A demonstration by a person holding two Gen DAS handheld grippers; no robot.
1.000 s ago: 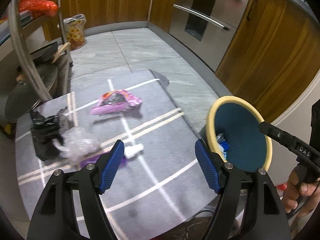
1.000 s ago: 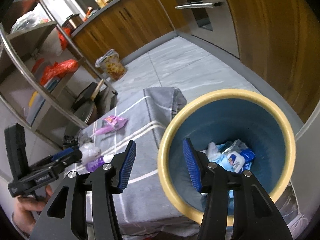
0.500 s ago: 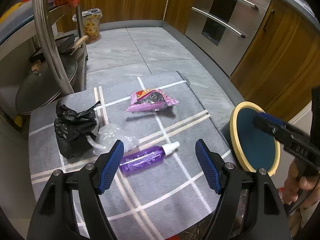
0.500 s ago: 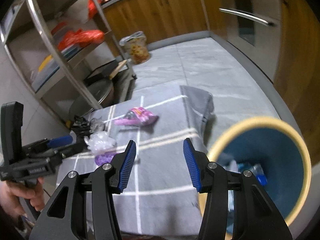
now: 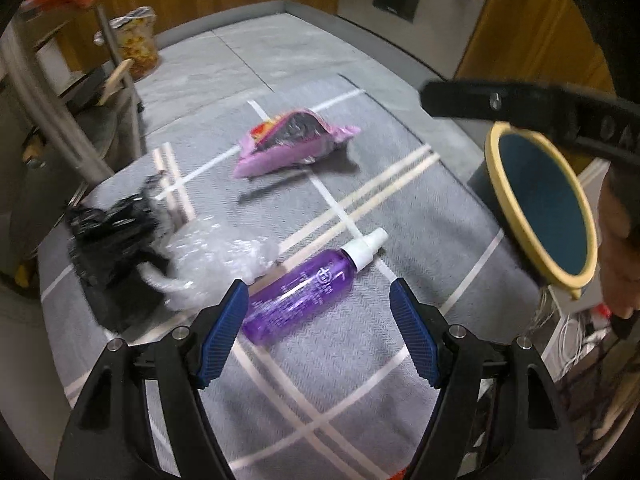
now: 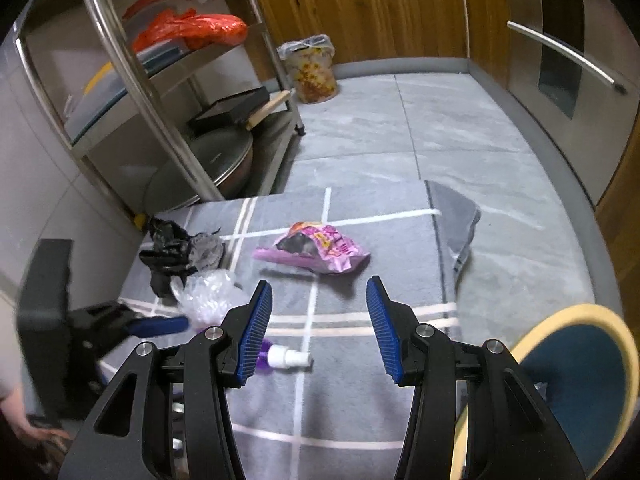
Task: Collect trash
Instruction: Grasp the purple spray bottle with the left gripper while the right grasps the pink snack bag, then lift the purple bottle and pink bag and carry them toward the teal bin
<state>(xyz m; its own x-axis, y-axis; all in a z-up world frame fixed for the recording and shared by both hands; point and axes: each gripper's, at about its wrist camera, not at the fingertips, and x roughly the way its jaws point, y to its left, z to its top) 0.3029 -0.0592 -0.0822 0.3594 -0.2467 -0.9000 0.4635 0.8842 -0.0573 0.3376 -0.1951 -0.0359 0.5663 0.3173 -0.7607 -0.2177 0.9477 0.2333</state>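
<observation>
Trash left on the grey checked cloth point(image 5: 328, 364): purple spray bottle point(image 5: 304, 286), pink snack packet point(image 5: 294, 140), clear film wad point(image 5: 212, 258), black bag point(image 5: 108, 232). Left gripper point(image 5: 320, 334) hangs wide over the bottle; right gripper point(image 6: 318, 326) half-open, empty. Blue yellow-rimmed bin point(image 5: 548, 208) waits at right.

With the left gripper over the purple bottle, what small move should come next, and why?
Probably lower the left gripper a little further and close it on the purple spray bottle. Its jaws are open and empty, the bottle lies flat on the grey cloth just ahead of them, and the bin waits alongside.
</observation>
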